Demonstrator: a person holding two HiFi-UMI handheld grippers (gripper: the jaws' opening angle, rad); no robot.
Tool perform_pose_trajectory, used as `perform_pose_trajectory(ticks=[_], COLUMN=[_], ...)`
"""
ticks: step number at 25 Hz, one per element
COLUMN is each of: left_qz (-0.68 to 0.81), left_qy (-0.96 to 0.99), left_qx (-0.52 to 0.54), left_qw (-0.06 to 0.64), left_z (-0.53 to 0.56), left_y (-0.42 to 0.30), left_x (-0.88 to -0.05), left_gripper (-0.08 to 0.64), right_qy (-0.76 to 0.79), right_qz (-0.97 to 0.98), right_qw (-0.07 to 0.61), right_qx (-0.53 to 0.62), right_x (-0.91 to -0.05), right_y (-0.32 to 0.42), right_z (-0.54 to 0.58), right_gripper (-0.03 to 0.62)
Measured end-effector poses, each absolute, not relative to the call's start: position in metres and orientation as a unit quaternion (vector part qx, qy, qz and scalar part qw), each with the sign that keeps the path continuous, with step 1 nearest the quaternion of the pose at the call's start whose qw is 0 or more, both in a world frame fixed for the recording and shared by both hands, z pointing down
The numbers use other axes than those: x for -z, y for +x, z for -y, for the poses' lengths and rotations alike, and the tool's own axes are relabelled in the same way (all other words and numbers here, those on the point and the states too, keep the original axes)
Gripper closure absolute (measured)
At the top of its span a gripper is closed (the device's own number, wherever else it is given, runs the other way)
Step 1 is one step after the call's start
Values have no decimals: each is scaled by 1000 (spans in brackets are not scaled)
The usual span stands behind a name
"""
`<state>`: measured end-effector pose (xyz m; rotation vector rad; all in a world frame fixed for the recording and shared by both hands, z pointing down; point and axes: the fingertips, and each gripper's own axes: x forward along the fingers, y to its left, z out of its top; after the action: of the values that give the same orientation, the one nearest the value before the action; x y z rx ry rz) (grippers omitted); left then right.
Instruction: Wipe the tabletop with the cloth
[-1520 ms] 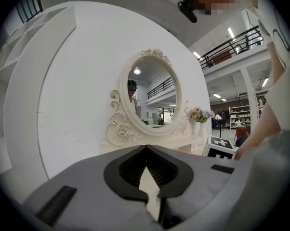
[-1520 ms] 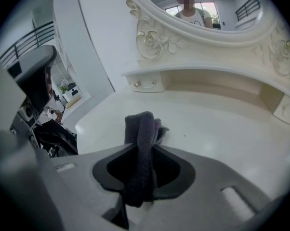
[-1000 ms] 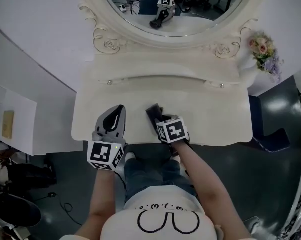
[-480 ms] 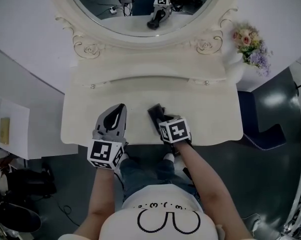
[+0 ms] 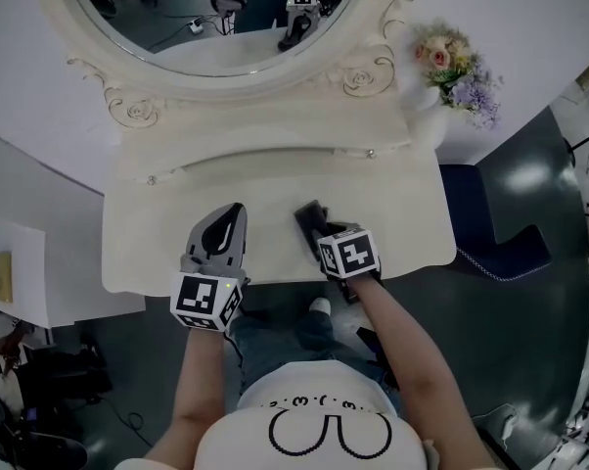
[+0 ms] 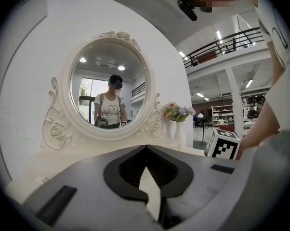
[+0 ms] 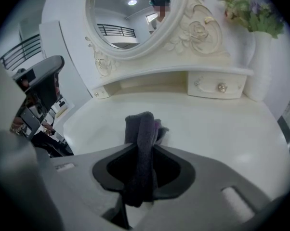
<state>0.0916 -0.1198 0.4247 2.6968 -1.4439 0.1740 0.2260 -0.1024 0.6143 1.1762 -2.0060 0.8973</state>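
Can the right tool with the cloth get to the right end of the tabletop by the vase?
Probably yes. The right tool, shut on the cloth, is mid-table, and the tabletop between it and the vase looks bare, so nothing seems to block the way.

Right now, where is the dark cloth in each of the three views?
Head view: cloth near the centre, on the tabletop, in the right gripper.
Left gripper view: not in it.
Right gripper view: cloth at the centre, clamped between the jaws.
Shared landmark: the oval mirror.
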Motion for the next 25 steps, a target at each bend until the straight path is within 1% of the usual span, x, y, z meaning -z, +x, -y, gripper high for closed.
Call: perform_pose_trajectory(ticks=[8,15,25], left_qz=[451,440,435], left_qy=[890,895,897], left_qx=[-59,-61,-64], left_qw=[37,35,33], left_z=[119,114,108], left_y=[133,153,163], left_x=[-425,-425,-426], left_gripper=[558,558,558], right_qy=[482,522,541], right_qz=[740,710,690], right_qw=[310,298,300], right_qx=[-353,-368,-375], right_x=[-614,-614,-613], right_y=[299,371,428], right_z=[95,87,76], right_gripper=[494,494,494])
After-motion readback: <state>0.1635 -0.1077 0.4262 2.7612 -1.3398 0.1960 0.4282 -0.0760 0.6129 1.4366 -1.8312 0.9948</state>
